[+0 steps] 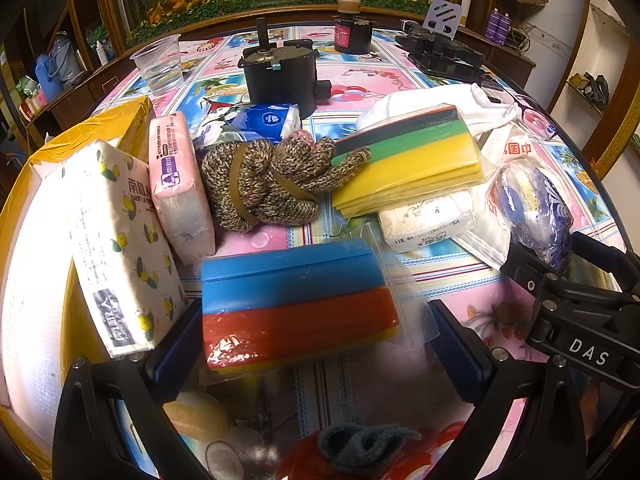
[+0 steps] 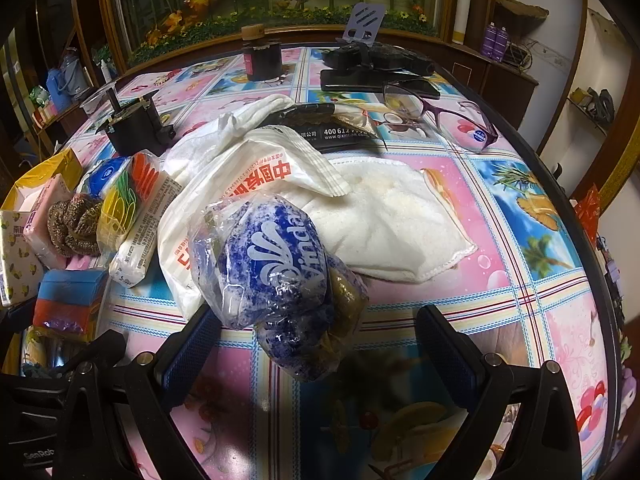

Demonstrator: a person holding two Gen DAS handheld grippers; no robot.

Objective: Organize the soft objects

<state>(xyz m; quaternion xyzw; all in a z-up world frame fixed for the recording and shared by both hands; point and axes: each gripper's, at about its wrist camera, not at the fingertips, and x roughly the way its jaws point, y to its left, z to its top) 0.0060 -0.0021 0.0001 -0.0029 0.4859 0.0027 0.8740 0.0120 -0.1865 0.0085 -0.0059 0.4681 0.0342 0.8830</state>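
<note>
In the left wrist view my left gripper is open, its blue-padded fingers either side of a bagged sponge pack with blue, red and yellow layers. The pack's left edge is close to the left finger; a gap shows on the right. Behind it lie a brown knitted item, a pink tissue pack and a lemon-print tissue pack leaning on a yellow box. My right gripper is open around a blue Vinda tissue bag, which rests near its left finger.
A yellow-green-black sponge pack, a white wrapped pack, a white plastic bag and a white towel lie mid-table. Further back are a black motor, a plastic cup and glasses. A grey sock lies below my left gripper.
</note>
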